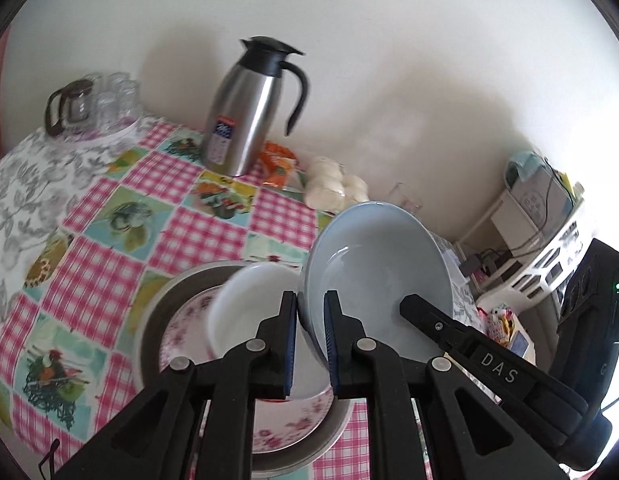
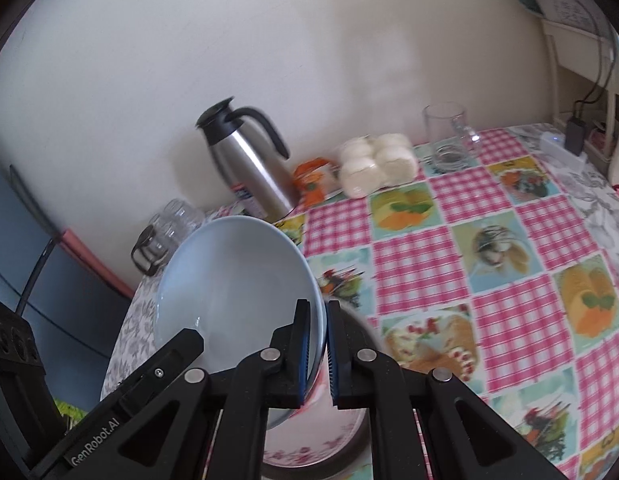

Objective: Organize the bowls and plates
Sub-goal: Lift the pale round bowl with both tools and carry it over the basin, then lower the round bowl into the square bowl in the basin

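A pale blue bowl (image 1: 373, 264) is held tilted above a stack of dishes, and both grippers grip its rim. My left gripper (image 1: 311, 344) is shut on its left rim. My right gripper (image 2: 318, 350) is shut on the bowl (image 2: 233, 280) at its right rim; its black finger (image 1: 441, 328) crosses the bowl in the left wrist view. Under the bowl a white bowl (image 1: 249, 312) sits on a pink floral plate (image 1: 189, 332) inside a grey-rimmed plate (image 1: 157, 312). The floral plate (image 2: 321, 444) also shows below my right gripper.
A steel thermos jug (image 1: 245, 116) stands by the wall, with an orange packet (image 1: 279, 162) and a pack of white buns (image 1: 337, 184) beside it. A glass mug (image 2: 447, 136) is at the back right. A glass pot and several jars (image 1: 93, 100) stand at the far left.
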Demonstrator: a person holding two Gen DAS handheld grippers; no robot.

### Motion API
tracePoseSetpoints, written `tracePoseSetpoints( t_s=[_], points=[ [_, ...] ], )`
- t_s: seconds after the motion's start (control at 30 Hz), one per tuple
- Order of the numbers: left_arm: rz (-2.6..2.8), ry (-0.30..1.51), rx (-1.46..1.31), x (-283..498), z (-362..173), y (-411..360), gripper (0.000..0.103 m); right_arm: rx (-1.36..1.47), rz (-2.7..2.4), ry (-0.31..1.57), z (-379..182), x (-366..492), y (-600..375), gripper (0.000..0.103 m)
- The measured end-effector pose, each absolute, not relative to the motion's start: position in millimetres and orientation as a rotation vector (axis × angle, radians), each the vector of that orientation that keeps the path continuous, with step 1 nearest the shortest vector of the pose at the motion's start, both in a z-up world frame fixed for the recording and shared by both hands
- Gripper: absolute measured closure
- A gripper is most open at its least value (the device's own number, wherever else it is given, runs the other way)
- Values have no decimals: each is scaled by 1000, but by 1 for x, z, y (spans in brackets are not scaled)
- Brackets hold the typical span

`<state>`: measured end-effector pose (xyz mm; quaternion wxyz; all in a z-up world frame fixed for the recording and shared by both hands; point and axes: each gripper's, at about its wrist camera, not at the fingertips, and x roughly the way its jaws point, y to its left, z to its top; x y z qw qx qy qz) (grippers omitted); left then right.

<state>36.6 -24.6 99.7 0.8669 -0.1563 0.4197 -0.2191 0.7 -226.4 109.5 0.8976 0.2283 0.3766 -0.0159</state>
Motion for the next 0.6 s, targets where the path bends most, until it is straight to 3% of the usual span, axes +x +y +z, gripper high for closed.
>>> tracePoseSetpoints(
  t_s=[0.6],
  points=[
    [-412,995,-460,53,65,6,90,360,-72,897,78,29,-187,90]
  ],
)
